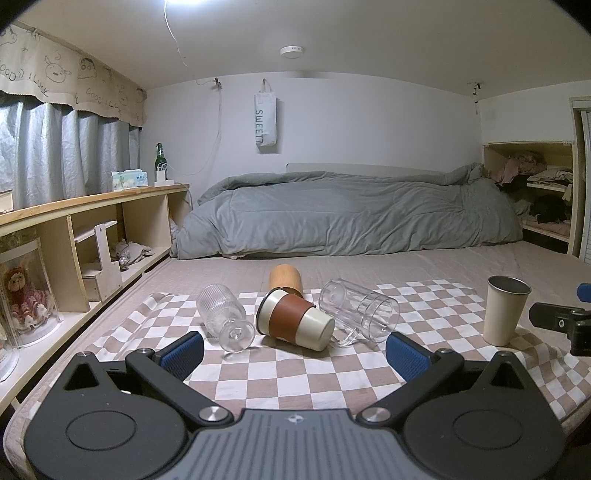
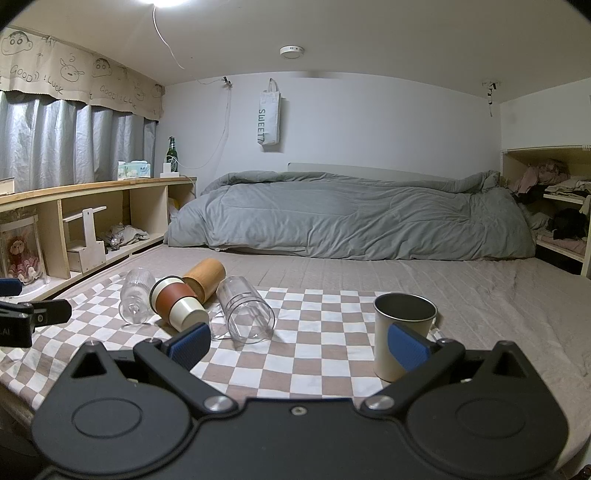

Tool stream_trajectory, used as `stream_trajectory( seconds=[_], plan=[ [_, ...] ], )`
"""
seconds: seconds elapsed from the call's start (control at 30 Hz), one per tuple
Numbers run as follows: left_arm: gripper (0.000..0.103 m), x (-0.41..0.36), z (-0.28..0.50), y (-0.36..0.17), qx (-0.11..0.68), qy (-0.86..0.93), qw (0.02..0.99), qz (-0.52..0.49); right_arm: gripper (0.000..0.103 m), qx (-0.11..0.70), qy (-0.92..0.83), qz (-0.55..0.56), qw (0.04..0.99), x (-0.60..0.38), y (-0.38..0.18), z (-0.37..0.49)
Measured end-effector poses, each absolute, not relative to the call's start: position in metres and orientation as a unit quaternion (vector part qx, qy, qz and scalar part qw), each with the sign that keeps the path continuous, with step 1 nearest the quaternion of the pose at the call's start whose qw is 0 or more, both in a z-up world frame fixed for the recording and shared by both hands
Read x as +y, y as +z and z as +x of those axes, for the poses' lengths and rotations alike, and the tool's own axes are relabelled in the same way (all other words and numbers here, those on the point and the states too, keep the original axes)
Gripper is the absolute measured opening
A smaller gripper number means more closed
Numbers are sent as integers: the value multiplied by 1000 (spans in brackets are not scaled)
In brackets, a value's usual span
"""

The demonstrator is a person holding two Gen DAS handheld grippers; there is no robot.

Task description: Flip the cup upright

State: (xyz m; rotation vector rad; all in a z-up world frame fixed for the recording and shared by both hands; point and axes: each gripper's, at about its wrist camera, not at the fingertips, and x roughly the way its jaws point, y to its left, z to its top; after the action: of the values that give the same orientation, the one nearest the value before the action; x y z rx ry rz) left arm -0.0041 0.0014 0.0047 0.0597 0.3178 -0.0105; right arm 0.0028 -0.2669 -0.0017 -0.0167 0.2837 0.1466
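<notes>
Lying just ahead of wide-open, empty left tongs, sleeved cup looks light, rigid; grip brown sleeve. Right tongs open, empty.

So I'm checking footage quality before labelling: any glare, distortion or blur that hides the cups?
Left wrist view: ceiling light blown out at top, fisheye bends the shelf, cups sharp, clear mug faint against the checkered cloth. Right wrist view: same glare and curving, metal cup crisp, partly behind a blue finger pad.
</notes>
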Motion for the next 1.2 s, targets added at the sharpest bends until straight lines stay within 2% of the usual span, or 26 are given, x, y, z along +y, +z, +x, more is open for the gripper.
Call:
stream_trajectory(
  seconds=[1.2],
  plan=[
    [103, 2, -2, 4, 157, -4, 987, 30, 103, 141, 73, -10, 987, -267, -2, 3]
  ],
)
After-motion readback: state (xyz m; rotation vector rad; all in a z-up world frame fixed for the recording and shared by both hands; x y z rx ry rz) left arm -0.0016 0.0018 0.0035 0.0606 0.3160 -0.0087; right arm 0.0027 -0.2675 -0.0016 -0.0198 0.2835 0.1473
